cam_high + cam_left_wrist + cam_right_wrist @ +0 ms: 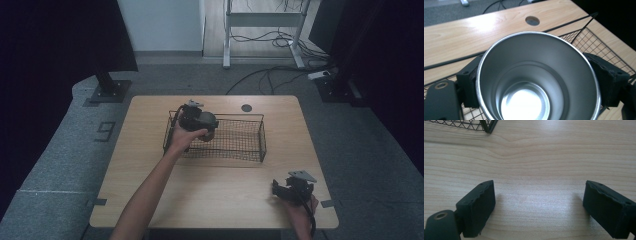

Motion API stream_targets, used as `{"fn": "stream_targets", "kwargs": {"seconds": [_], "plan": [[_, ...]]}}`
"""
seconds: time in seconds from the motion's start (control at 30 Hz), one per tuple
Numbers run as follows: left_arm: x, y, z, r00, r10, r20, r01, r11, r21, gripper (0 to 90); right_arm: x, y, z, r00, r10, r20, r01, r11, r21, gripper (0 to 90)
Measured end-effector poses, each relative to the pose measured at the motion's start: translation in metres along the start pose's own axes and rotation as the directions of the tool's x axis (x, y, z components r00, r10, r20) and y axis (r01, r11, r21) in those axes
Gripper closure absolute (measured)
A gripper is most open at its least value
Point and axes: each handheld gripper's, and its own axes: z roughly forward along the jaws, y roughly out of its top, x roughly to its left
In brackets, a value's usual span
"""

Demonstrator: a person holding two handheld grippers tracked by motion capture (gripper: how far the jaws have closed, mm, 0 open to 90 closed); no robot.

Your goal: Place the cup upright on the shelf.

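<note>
Left gripper (200, 122) is over the left end of the wire basket (235, 150), jaws clamped on a steel cup (536, 77), one pad pressed on each side of the cup wall. In the left gripper view the cup mouth faces the camera, inside empty and shiny, with basket mesh showing under and behind it; can't tell whether the cup base touches the basket floor. The basket is black wire, rectangular, sitting mid-surface on the wooden surface (210, 195), long side running left-right. A round cable hole (246, 107) lies just beyond the basket's far rim. Right gripper (292, 189) is well apart from the basket, toward the near right corner of the surface, held in the person's right hand (300, 212). Its jaws are spread wide with nothing between them: the right gripper view shows bare wood grain between the two black pads, and a corner of the basket at the top left. It sits low to the surface; can't tell if it touches. Left forearm (150, 195) comes in diagonally from the near edge up to the basket.
</note>
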Motion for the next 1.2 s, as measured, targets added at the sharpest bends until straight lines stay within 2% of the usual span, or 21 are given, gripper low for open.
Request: {"fn": "stream_targets", "kwargs": {"seconds": [0.33,0.53,1.0,1.2], "plan": [[0.005,-0.008,0.018,0.9998,-0.020,-0.002,0.020,0.9990,0.040,14.3,0.000,0.000,0.000,1.0000,0.000,0.000,0.000,1.000,-0.001,10.9],[0.004,-0.012,0.028,0.9998,-0.019,0.000,0.019,0.9981,0.059,14.3,0.000,0.000,0.000,1.0000,0.001,0.001,-0.001,1.000,-0.001,11.0],[0.007,-0.021,0.045,0.9994,-0.034,0.009,0.033,0.9916,0.125,14.3,0.000,0.000,0.000,1.0000,0.000,0.000,0.000,1.000,-0.001,11.1],[0.008,-0.027,0.054,0.9997,-0.022,-0.011,0.023,0.9881,0.152,14.2,0.000,0.000,0.000,1.0000,0.000,0.000,0.000,1.000,-0.001,11.1]]}}
